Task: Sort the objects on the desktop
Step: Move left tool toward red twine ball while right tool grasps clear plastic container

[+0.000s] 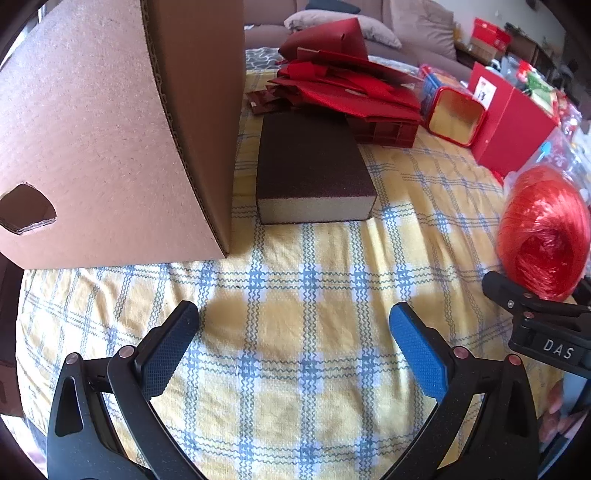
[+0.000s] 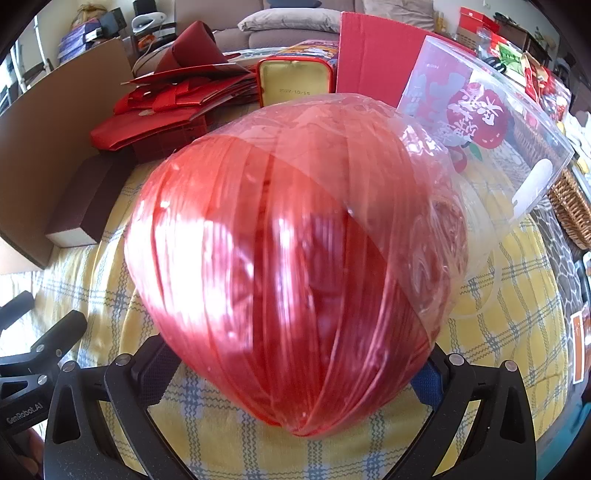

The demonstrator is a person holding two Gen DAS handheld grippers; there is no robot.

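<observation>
Right tool at the red ball of string

The right tool (image 2: pixel 291 373) is open around the ball of string (image 2: pixel 291 258), at twelve o'clock; the left tool (image 1: pixel 293 347) is open, empty.

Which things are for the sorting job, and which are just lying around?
Probably for sorting: red string ball, between the right gripper fingers; brown sponge block; cardboard box.
Just around: sofa pillow; wicker basket; checked tablecloth.
</observation>
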